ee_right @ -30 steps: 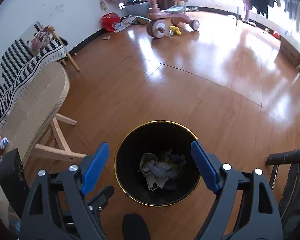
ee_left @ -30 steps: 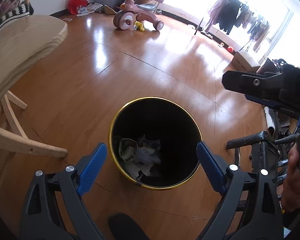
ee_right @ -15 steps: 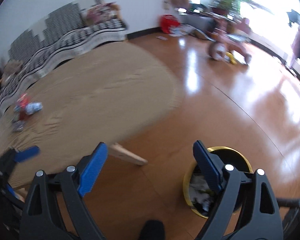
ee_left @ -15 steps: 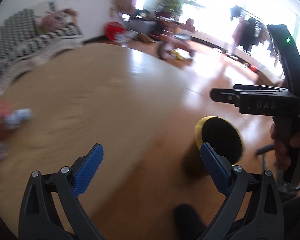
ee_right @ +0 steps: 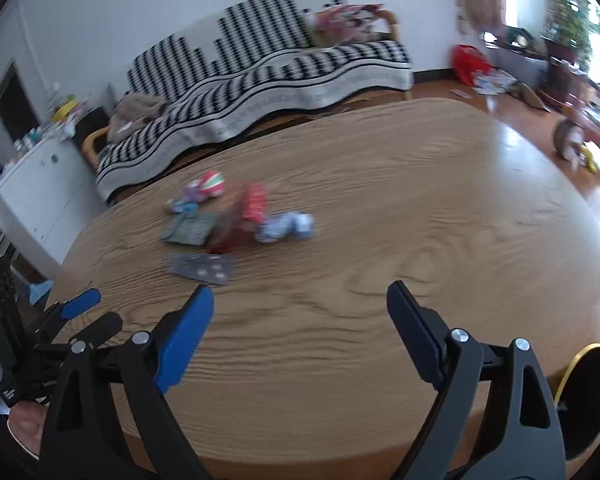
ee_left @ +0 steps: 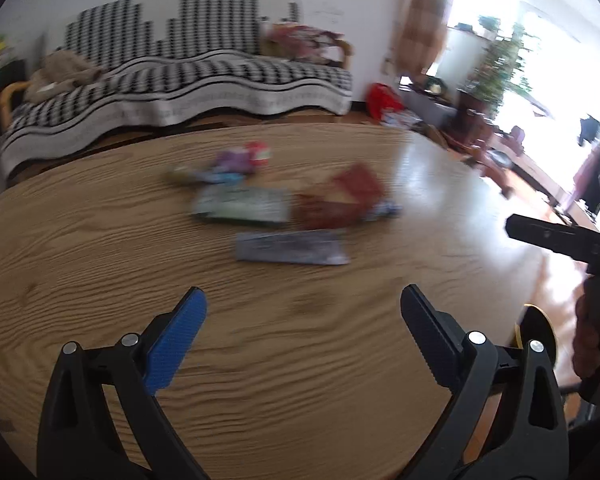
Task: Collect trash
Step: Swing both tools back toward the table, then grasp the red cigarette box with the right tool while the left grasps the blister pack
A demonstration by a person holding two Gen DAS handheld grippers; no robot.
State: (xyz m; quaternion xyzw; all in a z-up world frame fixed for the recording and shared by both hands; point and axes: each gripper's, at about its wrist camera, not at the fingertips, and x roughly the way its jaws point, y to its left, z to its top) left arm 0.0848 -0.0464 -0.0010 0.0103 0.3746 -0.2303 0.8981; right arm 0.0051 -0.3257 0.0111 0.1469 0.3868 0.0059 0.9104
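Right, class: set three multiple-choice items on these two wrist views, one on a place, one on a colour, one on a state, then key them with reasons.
1. Where does the trash lie?
A. on the wooden table
B. on the sofa
C. on the floor

2. What colour is the bin's rim?
A. red
B. yellow
C. white

3. How is the right gripper?
A. shut on a wrapper
B. shut, empty
C. open, empty

Key:
1 A, the wrappers rest on the wooden table.
2 B, the bin shows a yellow edge.
3 C, the right gripper has its jaws wide, with nothing between them.
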